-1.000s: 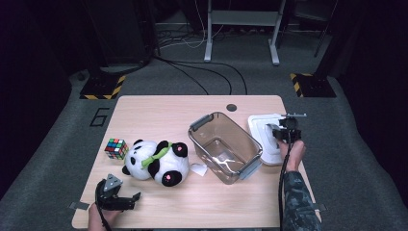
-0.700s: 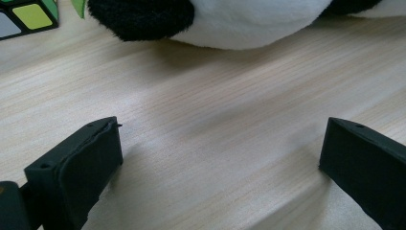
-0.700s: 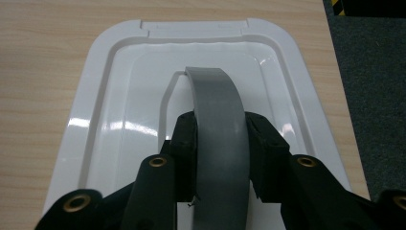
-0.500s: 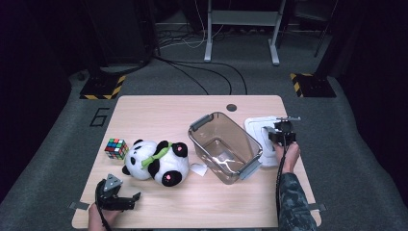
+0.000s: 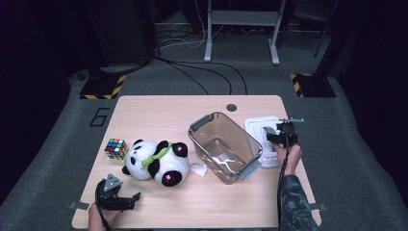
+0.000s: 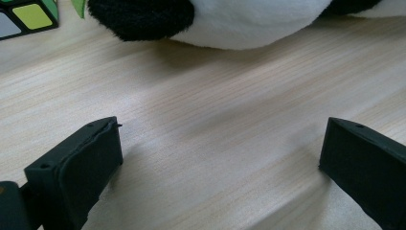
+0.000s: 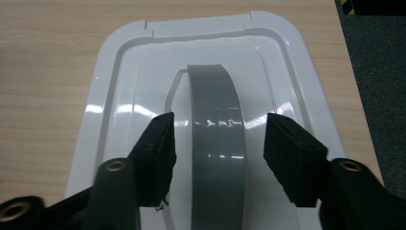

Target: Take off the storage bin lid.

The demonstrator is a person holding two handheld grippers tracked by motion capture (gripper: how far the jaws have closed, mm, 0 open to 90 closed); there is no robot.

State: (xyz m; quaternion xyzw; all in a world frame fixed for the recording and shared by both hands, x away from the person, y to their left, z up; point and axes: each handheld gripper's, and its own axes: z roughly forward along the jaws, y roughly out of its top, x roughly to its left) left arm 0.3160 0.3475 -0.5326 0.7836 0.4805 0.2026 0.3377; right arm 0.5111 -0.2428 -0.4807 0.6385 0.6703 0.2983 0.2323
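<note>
A white lid [image 7: 115, 96] with a grey handle [image 7: 215, 129] lies on the table's right side, beside a clear plastic bin [image 5: 225, 147]. My right gripper [image 7: 218, 143] hangs over the lid [image 5: 257, 126]. Its jaws have just been opening and now stand either side of the grey handle without touching it. In the high view the right gripper [image 5: 275, 136] is at the lid's near end. My left gripper [image 5: 132, 201] rests open on the wood near the front left. In the left gripper view the left gripper [image 6: 220, 158] holds nothing, and the panda plush [image 6: 239, 19] lies just beyond it.
The panda plush [image 5: 156, 161] lies left of the bin, with a small white tag beside it. A colour cube [image 5: 116, 148] sits to its left, and its corner [image 6: 26, 17] shows in the left gripper view. The table's right edge runs close to the lid.
The right gripper has edged slightly nearer to the person over the lid. The left gripper, panda, cube and bin have not moved.
</note>
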